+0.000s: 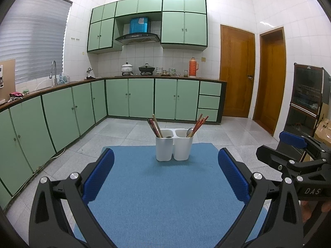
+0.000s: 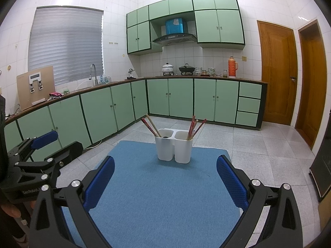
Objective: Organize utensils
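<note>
Both my tongs, left point(image 1: 165, 177) and right point(image 2: 165, 179), gape wide, empty, short of the holder point(image 1: 174, 144). Clumsy grabs at its chopsticks point(image 1: 199, 124) could topple it.

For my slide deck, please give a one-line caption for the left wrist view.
Open left gripper above a blue mat, facing a white two-compartment holder with chopsticks and a spoon.

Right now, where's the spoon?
In the left wrist view, the spoon stands in the holder's right cup among red chopsticks, at the blue mat's far end.
</note>
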Demonstrator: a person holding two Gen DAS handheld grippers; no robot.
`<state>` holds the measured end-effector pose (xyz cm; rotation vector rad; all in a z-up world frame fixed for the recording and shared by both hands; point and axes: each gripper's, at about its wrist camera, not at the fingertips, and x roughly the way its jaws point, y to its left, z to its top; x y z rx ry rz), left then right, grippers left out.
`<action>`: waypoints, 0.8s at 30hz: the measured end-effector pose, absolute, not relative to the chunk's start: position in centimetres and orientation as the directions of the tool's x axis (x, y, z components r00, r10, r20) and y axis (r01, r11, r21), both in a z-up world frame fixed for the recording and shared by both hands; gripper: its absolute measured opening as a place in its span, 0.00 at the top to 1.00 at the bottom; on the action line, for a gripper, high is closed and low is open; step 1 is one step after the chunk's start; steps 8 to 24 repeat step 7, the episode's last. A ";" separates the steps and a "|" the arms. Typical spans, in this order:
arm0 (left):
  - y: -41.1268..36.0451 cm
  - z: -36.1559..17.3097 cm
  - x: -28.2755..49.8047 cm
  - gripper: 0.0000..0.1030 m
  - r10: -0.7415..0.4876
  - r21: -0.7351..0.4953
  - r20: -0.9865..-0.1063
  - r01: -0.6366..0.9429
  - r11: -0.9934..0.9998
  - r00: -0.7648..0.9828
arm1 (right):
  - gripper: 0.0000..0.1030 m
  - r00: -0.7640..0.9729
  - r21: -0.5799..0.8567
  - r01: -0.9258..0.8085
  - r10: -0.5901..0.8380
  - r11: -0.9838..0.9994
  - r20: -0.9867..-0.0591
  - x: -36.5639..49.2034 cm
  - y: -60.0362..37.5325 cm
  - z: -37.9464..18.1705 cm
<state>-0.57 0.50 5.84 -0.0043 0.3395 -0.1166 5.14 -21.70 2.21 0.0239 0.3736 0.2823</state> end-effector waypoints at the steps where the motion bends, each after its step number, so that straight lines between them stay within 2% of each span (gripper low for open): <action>1: 0.6 5.8 -0.6 0.05 -0.115 -0.024 -0.334 0.113 0.993 0.936 | 0.06 0.892 0.075 -0.268 0.277 0.961 -0.357 5.1 -21.7 2.2; 24: 0.7 5.7 -0.5 0.05 -0.112 -0.026 -0.335 0.110 0.994 0.935 | 0.06 0.892 0.074 -0.268 0.276 0.961 -0.358 5.1 -21.7 2.1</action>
